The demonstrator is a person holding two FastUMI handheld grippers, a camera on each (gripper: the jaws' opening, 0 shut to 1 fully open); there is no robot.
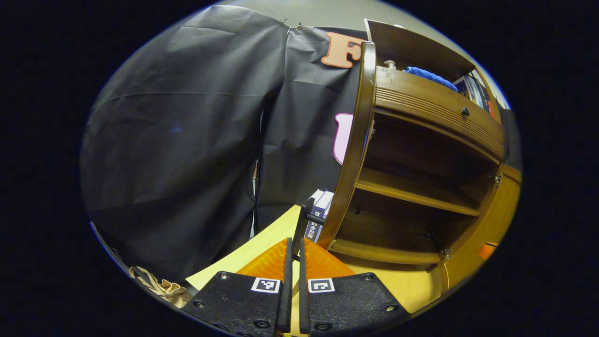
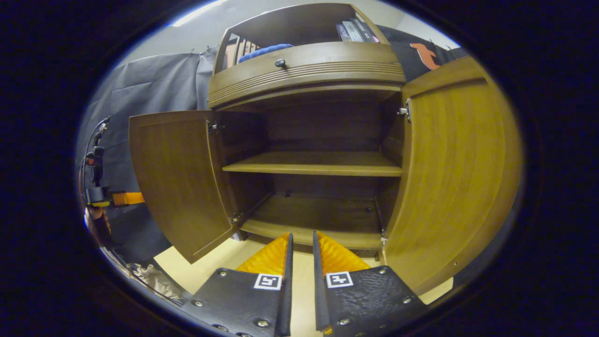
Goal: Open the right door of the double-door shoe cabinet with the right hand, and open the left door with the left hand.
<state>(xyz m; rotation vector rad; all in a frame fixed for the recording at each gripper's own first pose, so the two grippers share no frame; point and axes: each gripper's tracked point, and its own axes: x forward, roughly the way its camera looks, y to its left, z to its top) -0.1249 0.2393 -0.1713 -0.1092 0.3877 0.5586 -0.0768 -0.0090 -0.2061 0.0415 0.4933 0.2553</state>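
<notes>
Shoe cabinet point(image 2: 306, 70), right gripper view: left door point(image 2: 178, 178) swung out to the left, right door point(image 2: 456, 173) swung out to the right. Between them, one shelf point(image 2: 313, 164) lies above the cabinet floor point(image 2: 313, 213). A drawer with a knob point(image 2: 281, 62) sits above the compartment; books point(image 2: 353, 30) and a folded cloth point(image 2: 264, 49) rest in the open top. The right claw point(image 2: 302, 255) lies near, before the compartment. The left claw point(image 1: 294, 262) lies near the left door's edge point(image 1: 355, 145), with boxes point(image 1: 320, 210) beyond, left of the cabinet.

Dim, sharp fisheye views bowed at edges, shelves shadowed, ceiling glare
</notes>
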